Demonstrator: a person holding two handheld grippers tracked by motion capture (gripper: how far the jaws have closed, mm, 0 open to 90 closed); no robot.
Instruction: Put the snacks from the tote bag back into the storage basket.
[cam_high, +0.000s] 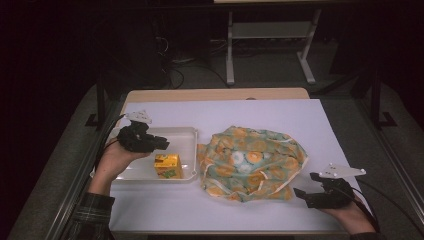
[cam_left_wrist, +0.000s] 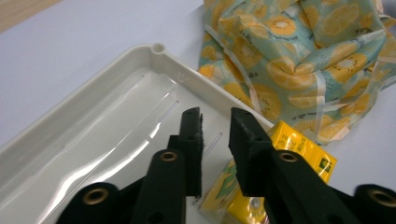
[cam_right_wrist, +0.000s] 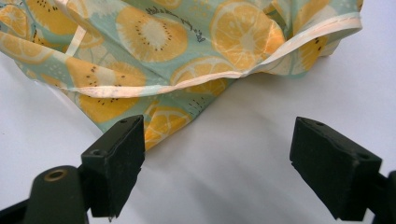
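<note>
Left tongs (cam_high: 161, 142) sit over the white tray (cam_high: 185, 131), jaws only a little apart w/ nothing between them. In the left gripper view the yellow carton (cam_left_wrist: 280, 158) lies just below and to the right of the jaws, apart from the pads. So the carton is in the tray, at its near right corner, just beside the rim and close to the fruit-print cloth (cam_high: 250, 162).

We judge the step in hand as letting go of the carton and backing off. To do it well, we'd lift the left tongs straight up before swinging away, so a pad doesn't catch the carton's top edge and tip it. Keep the jaws as they are; no need to widen more inside the tray.

Middle of the surface (cam_high: 300, 120): the cloth is bunched in a loose heap, hem edges folded over, just right of the tray.

Right tongs (cam_high: 305, 192) rest low near the cloth's near right corner, jaws wide apart and empty; in the right gripper view the cloth hem (cam_right_wrist: 196, 79) lies ahead of them, not touching. If the cloth is next, we'd aim for a single hem layer, not the heap.
</note>
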